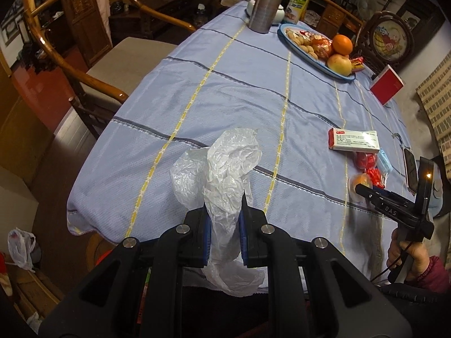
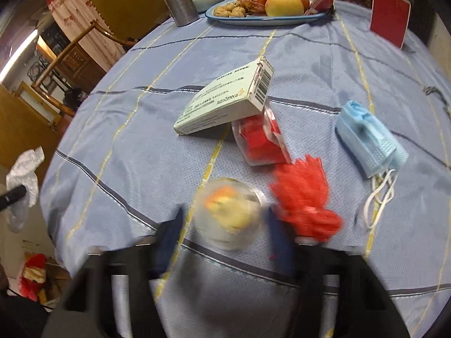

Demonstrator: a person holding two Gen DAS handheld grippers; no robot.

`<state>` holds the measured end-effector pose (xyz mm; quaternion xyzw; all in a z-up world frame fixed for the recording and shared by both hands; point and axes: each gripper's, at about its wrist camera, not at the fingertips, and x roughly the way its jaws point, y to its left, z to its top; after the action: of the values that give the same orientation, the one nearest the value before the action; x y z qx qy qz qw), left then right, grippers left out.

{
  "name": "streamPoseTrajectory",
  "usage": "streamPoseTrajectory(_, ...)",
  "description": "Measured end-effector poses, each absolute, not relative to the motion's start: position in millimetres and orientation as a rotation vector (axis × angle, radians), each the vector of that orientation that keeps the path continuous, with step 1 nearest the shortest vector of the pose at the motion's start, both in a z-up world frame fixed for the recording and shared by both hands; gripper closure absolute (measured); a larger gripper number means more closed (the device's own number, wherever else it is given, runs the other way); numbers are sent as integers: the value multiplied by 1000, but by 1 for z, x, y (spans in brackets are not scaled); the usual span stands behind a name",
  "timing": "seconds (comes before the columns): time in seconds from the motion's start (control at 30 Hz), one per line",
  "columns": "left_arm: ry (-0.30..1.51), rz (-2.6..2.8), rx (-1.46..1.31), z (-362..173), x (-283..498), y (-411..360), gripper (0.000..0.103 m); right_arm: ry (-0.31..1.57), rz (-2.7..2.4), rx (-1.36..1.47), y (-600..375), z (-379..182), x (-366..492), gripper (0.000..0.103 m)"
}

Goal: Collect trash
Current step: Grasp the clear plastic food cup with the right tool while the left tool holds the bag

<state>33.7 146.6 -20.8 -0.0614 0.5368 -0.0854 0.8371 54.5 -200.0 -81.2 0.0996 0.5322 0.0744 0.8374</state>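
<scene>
The left gripper [image 1: 224, 219] had its jaws clamped on a crumpled plastic bag [image 1: 225, 174] above the desk [image 1: 225, 84]. The right gripper [image 2: 225, 225] straddled a clear cup [image 2: 229, 214] lying by red wrappers [image 2: 304, 197], jaws apart, blurred, not visibly pressing it.

Dim warm indoor light; heavy fisheye bending and dark vignette at edges. Left wrist view sharp, with glare on the box [image 1: 353, 140]. Right wrist view motion-blurred near the fingers [image 2: 277, 242] and cup [image 2: 229, 214].
</scene>
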Motion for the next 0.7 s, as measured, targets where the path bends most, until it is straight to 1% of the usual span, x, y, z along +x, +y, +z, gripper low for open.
streamPoseTrajectory(0.37,1166,-332,-77,-31,59,110,86,1097,162,220,-200,-58,19,53)
streamPoseTrajectory(0.7,1189,-472,-24,-40,72,72,85,1067,48,209,-207,-43,-16,53)
